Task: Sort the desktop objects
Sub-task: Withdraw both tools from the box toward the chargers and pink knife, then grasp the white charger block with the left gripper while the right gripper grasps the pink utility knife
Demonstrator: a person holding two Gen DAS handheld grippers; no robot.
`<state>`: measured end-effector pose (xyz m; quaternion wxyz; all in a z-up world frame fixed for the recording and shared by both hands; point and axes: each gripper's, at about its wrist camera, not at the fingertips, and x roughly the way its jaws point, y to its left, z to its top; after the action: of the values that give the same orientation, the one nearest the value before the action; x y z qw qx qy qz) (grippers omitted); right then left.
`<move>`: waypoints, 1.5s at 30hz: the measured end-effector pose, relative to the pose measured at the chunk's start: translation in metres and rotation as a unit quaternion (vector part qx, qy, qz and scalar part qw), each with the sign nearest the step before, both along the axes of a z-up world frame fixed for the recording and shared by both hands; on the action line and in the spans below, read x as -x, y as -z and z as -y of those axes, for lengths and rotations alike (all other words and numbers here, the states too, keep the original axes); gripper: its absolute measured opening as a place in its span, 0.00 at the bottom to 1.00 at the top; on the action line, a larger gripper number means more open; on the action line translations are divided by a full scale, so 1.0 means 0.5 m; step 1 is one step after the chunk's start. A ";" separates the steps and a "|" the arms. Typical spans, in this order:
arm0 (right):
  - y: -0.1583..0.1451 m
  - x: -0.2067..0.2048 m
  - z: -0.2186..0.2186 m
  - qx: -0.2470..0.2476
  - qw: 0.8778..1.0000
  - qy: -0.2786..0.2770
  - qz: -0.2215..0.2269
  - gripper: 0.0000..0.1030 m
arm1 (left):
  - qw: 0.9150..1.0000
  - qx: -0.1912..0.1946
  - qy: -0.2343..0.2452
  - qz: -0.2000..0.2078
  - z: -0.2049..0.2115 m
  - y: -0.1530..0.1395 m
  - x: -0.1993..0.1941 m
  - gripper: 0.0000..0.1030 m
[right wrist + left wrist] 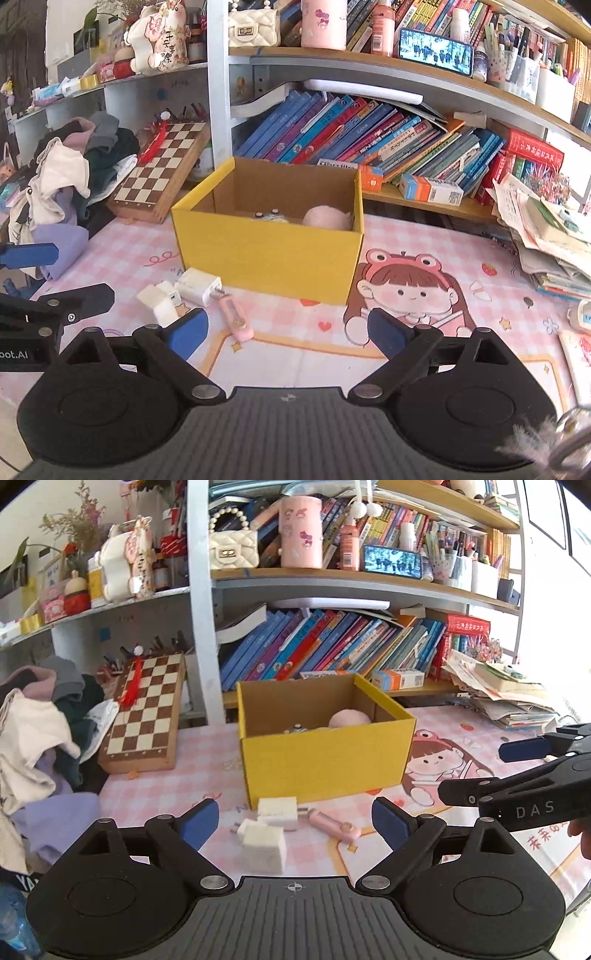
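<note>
A yellow cardboard box stands open on the pink desk mat; it also shows in the right wrist view. Inside lie a pink round thing and a small toy. In front of the box lie two white charger plugs and a pink slim gadget; they show in the right wrist view too: the plugs and the gadget. My left gripper is open just above the plugs. My right gripper is open and empty, right of the gadget.
A folded chessboard and a heap of clothes lie at the left. Bookshelves stand behind the box. A stack of papers and books sits at the right. The right gripper's fingers show at the left view's right edge.
</note>
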<state>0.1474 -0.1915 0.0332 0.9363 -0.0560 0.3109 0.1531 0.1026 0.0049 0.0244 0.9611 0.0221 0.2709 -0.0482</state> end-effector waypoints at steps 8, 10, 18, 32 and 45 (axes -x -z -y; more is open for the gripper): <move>0.025 0.028 -0.031 0.026 1.000 -0.016 0.000 0.94 | 1.000 -0.002 -0.020 -0.010 -0.036 0.019 0.017 0.90; 0.032 0.034 -0.036 0.027 1.000 -0.015 0.001 0.94 | 1.000 -0.002 -0.024 -0.009 -0.043 0.022 0.021 0.90; 0.060 0.061 -0.050 0.010 1.000 0.007 -0.002 0.94 | 0.999 -0.013 -0.041 -0.008 -0.055 0.045 0.040 0.90; 0.092 0.085 -0.080 0.018 1.000 0.000 -0.025 0.95 | 0.999 -0.005 -0.047 -0.013 -0.071 0.068 0.058 0.90; 0.105 0.072 -0.081 0.011 0.999 -0.001 -0.043 0.93 | 0.998 0.008 -0.035 -0.057 -0.064 0.087 0.044 0.90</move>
<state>0.1117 -0.1512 -0.0192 0.9213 -0.0599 0.3524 0.1534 0.0804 0.0368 -0.0192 0.9454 0.0019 0.3255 -0.0181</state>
